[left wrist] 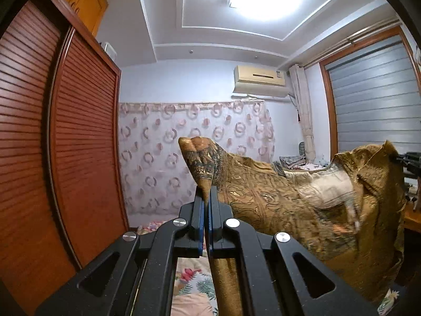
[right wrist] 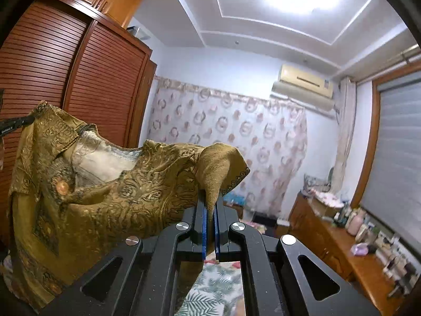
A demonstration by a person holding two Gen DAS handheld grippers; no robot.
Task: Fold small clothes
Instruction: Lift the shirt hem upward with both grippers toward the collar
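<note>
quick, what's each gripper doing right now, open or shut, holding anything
Left gripper: shut on a corner of the brown patterned garment.
Right gripper: shut on the garment's other corner, so the cloth hangs between them.

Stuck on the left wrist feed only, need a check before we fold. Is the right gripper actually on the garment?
Observer: Yes. In the right wrist view the right gripper is shut on a bunched corner of the gold patterned garment.
Operator: Anything in the way on the right side of the room?
Observer: A wooden dresser runs under the window, its top crowded with bottles and jars.
Operator: Which way is the garment opening facing?
Observer: Toward the right camera: its pale lining shows at the neckline, and the far corner is pinched by the left gripper's fingers.
</note>
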